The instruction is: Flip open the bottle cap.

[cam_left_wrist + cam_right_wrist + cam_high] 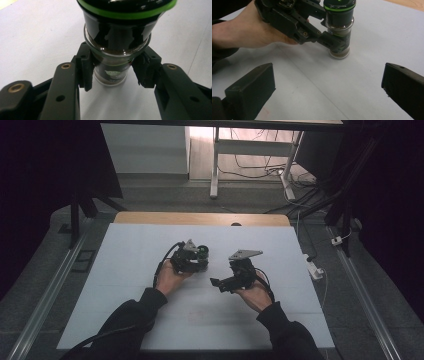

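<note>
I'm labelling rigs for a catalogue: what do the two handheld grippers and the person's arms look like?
Both the left gripper and the right gripper are black, with blocky black jaws on hinged links with brass-coloured pins. Each carries a grey three-cornered plate and trails a black cable. The person's sleeves are dark and long, hands bare.

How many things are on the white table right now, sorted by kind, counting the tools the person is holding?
Jars with a black lid and green ring: 1, the jar, standing upright on the table.
Handheld tools: 2, the left tool shut on the jar and the right tool open, holding nothing.
Total: 3
</note>
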`<state>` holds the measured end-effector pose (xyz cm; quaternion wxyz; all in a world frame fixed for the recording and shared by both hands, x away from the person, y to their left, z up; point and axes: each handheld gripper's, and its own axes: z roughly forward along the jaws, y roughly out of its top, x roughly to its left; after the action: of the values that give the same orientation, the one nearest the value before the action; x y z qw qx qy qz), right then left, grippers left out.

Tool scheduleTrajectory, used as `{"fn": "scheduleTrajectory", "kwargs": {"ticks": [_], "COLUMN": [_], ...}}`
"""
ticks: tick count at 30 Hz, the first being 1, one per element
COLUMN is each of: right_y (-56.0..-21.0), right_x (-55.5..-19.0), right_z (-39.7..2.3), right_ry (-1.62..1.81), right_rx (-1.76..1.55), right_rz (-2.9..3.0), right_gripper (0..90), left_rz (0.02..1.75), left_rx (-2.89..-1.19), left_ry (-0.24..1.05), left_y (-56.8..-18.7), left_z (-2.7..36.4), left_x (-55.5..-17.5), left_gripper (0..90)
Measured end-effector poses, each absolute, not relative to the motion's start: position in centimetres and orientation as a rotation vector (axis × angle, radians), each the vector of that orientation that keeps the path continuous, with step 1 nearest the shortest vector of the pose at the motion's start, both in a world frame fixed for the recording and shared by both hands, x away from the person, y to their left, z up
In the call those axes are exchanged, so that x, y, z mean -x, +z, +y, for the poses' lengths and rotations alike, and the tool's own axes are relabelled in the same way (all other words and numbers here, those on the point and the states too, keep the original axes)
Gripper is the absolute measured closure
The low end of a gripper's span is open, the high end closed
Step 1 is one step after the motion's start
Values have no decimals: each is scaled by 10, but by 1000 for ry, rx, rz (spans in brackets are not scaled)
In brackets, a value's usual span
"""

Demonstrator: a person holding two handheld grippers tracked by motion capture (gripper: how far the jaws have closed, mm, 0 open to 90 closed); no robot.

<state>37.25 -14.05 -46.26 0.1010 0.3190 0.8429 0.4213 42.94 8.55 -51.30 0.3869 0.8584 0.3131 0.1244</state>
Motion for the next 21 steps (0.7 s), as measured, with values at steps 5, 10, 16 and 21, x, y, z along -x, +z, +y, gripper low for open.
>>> {"fn": "scheduleTrajectory", "kwargs": {"ticks": [5,10,16,21], "right_y": [-465,-467,-472,-475], "right_x": [-380,-387,-395,-399], "right_z": [-132,-121,-114,-109], "right_ry": [1238,1226,1195,1169], "right_rx": [-933,-910,-898,-865], "right_rz": [2496,2506,2512,2500], "right_gripper": [0,0,0,57], "left_rz": [797,796,796,795], "left_rx": [-2185,-2186,-2184,-2186], "left_ry": [316,317,316,315], "left_y": [-513,-513,-513,-513], "left_z": [86,86,86,86], "left_x": [-429,-429,-429,-430], "left_gripper": [538,538,538,538]}}
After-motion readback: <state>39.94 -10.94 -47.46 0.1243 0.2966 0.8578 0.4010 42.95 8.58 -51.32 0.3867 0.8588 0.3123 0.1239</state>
